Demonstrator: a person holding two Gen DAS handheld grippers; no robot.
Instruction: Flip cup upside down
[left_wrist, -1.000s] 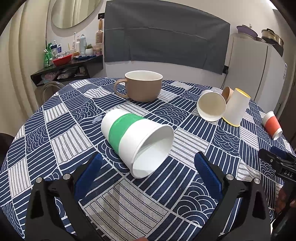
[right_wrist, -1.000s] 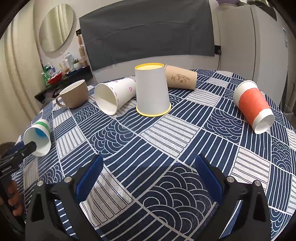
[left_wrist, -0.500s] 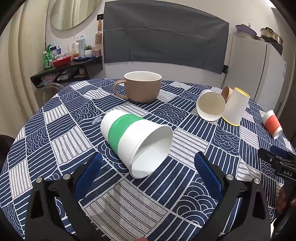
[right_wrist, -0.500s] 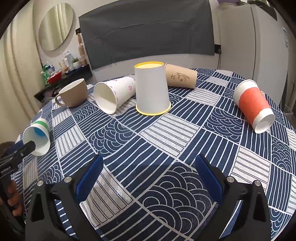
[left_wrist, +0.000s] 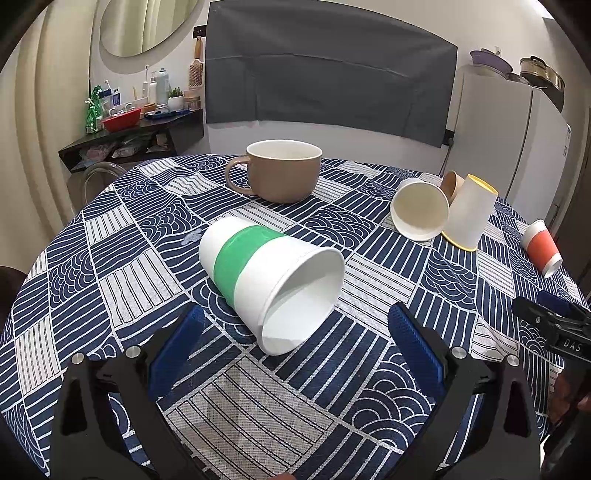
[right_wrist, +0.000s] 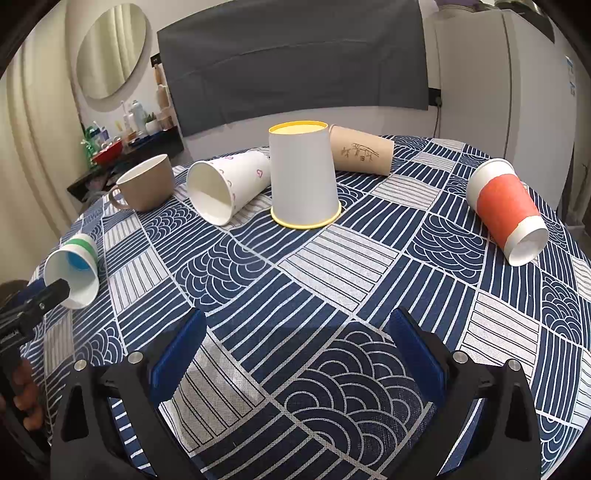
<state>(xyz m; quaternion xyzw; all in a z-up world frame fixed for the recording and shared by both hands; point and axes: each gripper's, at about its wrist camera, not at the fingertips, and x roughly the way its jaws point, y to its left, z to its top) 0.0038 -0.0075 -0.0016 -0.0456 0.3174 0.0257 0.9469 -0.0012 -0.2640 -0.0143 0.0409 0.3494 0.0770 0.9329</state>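
Your left tongs (left_wrist: 293, 332) are open wide and hold nothing. The green cup (left_wrist: 271, 277) lies on its side on the worktop (left_wrist: 110, 258), right in front of them and between their two blue tips. Its open mouth points back at you and a bit to the right tip. Its closed bottom points away.

Your right tongs (right_wrist: 295, 339) are open wide too, and empty. They hang over a bare patch of the cloth. The yellow cup (right_wrist: 303, 177) ahead of them already sits mouth down. The red cup (right_wrist: 506, 210) lies on its side, off past the right tip.

I think your job now is to grab the green cup. Push the left tongs forward until the tips sit on both sides of the cup, near the green band. Squeeze softly. It looks like a paper cup, so a hard squeeze may crush it. Then lift it a little, turn your wrist so the mouth faces down, and set it flat. The cup is round and may roll away if you bump it, so go slow.
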